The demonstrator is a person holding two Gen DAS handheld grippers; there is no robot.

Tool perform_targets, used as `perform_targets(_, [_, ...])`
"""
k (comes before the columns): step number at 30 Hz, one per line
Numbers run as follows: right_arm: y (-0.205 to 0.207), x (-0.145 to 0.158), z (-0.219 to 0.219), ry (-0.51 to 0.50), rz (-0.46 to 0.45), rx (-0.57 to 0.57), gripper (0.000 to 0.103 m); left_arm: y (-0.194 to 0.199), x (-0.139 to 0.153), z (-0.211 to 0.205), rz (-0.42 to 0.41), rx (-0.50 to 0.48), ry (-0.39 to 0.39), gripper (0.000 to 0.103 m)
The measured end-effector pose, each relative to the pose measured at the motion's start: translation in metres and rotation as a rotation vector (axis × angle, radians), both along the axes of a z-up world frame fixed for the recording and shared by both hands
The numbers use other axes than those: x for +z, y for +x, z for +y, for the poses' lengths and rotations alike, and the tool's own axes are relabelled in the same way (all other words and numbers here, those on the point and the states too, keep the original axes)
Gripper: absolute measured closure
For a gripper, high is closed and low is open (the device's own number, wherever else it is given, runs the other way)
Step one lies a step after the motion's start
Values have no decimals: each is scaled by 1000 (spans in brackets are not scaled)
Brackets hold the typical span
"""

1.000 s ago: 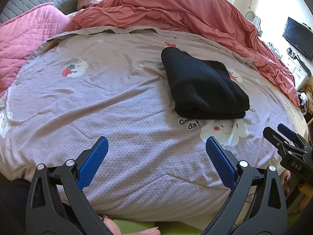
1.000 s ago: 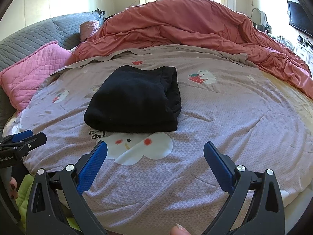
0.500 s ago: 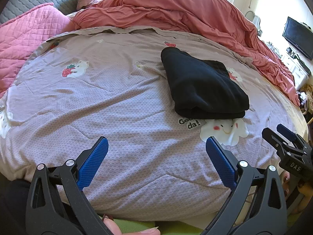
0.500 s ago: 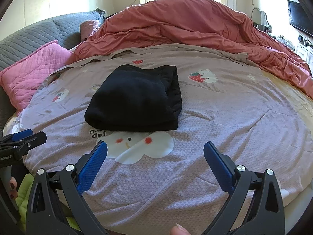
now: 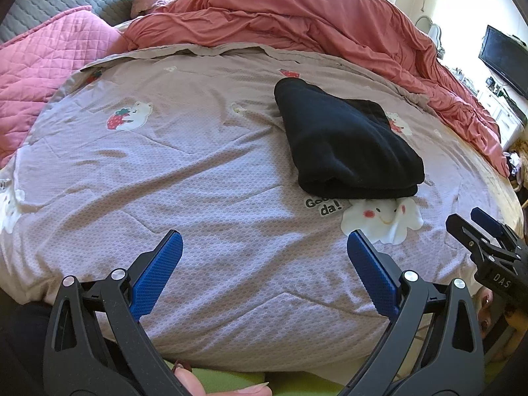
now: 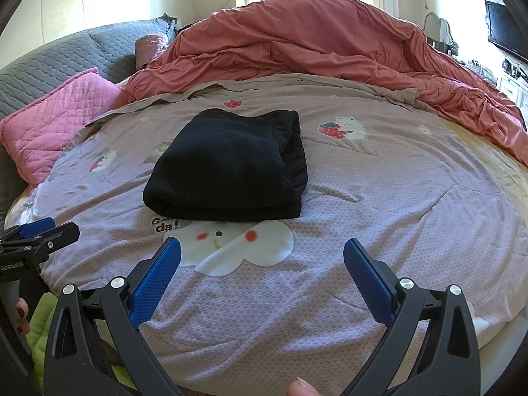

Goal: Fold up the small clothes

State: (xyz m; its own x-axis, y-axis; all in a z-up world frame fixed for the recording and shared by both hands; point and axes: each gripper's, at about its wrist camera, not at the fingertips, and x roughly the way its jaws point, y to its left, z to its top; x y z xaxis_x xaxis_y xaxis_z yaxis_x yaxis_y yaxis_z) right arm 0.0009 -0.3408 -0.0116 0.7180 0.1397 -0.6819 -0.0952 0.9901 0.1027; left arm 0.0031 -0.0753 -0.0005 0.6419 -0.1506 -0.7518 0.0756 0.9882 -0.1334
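both my grippers, left (image 5: 264, 260) and right (image 6: 262, 259), fingers spread, empty. black garment (image 6: 227, 168) looks folded on bed (image 6: 396, 198); only square edges if needed.

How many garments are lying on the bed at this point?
1. A folded black garment lies on the lilac printed bedspread, just beyond the cloud print, ahead of both open grippers. Others could be hidden under the heaped red duvet.
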Motion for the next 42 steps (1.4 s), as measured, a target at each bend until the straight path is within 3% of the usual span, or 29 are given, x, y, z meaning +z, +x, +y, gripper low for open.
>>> perform_targets(16, [2, -5, -4, -7, 12, -24, 5, 0, -3, -1, 10, -1, 9, 9])
perform_targets(29, [7, -22, -22, -33, 63, -135, 5, 5, -9, 15, 30, -2, -33, 9])
perform_targets(34, [-1, -32, -70, -60, 78, -332, 5, 18, -9, 48, 32, 50, -50, 9])
perform_targets(37, [-16, -37, -126, -68, 86, -538, 5, 36, -7, 95, 13, 141, -39, 9])
perform_targets(42, [-82, -47, -254, -89, 102, -1015, 5, 81, -14, 202, 51, 383, 2, 9])
